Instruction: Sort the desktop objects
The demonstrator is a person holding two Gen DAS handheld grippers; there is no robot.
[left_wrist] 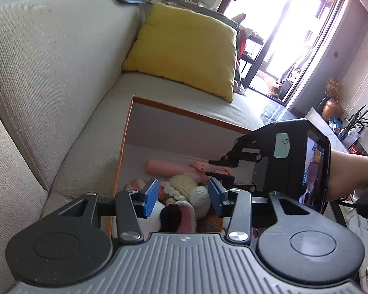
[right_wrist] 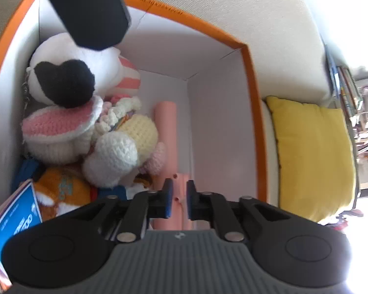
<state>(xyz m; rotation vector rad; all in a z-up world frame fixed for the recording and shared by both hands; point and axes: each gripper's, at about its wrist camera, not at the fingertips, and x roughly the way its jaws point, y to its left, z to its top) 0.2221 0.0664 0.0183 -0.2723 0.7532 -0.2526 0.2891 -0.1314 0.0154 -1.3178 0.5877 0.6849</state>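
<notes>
**Right tongs over pink item in box**

Right gripper (right_wrist: pixel 178 199) slightly parted, pads astride the small pink plastic piece (right_wrist: pixel 177 191) without visibly pressing it; long axis running straight ahead of the tongs, alongside the pink cylinder (right_wrist: pixel 165 132). Both lying low in the white orange-rimmed cardboard box (right_wrist: pixel 254 122). Left gripper (left_wrist: pixel 182 197) half open, empty, above the crocheted toys (left_wrist: pixel 184 186), farther off
</notes>
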